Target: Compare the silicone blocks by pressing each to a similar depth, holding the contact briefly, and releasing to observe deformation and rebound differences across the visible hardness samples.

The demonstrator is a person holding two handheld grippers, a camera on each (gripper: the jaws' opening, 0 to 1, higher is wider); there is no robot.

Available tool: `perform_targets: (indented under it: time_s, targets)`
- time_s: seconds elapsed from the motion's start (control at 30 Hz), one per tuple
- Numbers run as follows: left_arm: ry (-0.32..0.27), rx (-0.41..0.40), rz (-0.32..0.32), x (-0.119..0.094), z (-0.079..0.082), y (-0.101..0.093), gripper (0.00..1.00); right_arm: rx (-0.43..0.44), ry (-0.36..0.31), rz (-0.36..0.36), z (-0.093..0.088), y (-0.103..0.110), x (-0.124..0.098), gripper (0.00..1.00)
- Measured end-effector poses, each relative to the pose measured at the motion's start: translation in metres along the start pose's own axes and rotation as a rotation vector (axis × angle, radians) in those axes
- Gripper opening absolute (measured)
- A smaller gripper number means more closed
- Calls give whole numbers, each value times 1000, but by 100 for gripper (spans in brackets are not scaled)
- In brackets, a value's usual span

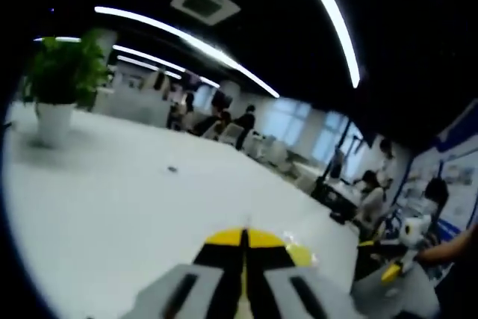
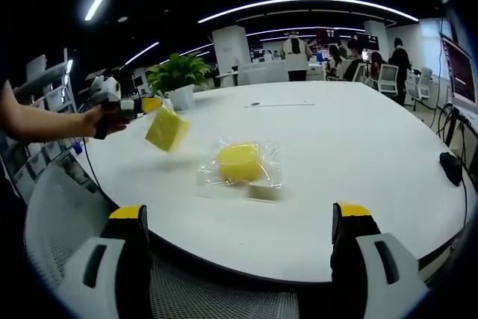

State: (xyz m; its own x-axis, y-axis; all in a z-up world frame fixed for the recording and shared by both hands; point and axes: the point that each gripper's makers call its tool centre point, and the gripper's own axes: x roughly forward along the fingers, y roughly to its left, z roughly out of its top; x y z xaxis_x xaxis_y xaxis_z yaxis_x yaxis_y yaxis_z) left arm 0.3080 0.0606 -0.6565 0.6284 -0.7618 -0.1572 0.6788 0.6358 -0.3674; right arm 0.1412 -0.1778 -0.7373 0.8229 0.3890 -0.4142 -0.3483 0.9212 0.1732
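Left gripper (image 1: pixel 244 259): in the left gripper view its yellow-tipped jaws stand pressed together with only a thin seam between them, out over the white table (image 1: pixel 112 207). In the right gripper view the same tool (image 2: pixel 149 106) hangs above the table's left edge, held in a hand (image 2: pixel 104 119), and a yellow block (image 2: pixel 167 129) sits tilted at its tip, clear of the tabletop. Whether the jaws pinch an edge of that block or it is merely in front of them, I cannot tell; the left gripper view shows no block between the tips.

Right gripper (image 2: pixel 239 244): jaws spread wide, nothing between them, held back off the near edge over a mesh chair back (image 2: pixel 75 207).

Second sample: a rounder yellow block inside a clear plastic bag (image 2: pixel 240 163), lying flat toward the near-middle of the table, with a small pale piece (image 2: pixel 263 191) at the bag's near corner. A potted plant (image 2: pixel 179 80) stands near the far-left edge.

Progress, as a judgement: early. No block is under press contact at present. One sample is in the air, the other is bagged and untouched. The press, hold and release on each, and the rebound comparison, all appear left to do. The lifted block likely needs setting down flat first.
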Motion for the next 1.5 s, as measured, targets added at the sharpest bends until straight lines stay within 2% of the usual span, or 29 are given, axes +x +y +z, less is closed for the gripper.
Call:
perform_targets:
  time_s: [0.23, 0.43, 0.73, 1.07, 1.17, 1.27, 1.37, 1.4, 1.5]
  targets:
    - [-8, 47, -66, -3, 15, -25, 0, -3, -3, 4, 1, 1, 0, 96]
    - [-29, 78, -135, -7, 27, -57, 0, -12, 2, 18, 0, 3, 1, 96]
    - [-85, 108, -219, -19, 47, -99, 0, -15, 1, 21, 1, 3, 1, 96]
    - [-93, 138, -292, -28, 58, -129, 0, -23, 17, 30, 0, 4, 1, 96]
    - [-89, 137, -310, -30, 61, -137, 0, -60, 45, 48, 0, 7, 1, 96]
    - [-91, 147, -323, -31, 64, -143, 0, -90, 28, 76, 16, 13, 0, 96]
    - [-91, 157, -335, -33, 66, -148, 0, -91, -18, 110, 42, 21, 2, 91]
    - [-91, 157, -340, -33, 66, -150, 0, -75, -43, 147, 53, 29, 4, 90]
    - [-96, 162, -355, -35, 69, -156, 0, -111, -50, 189, 65, 39, 6, 89]
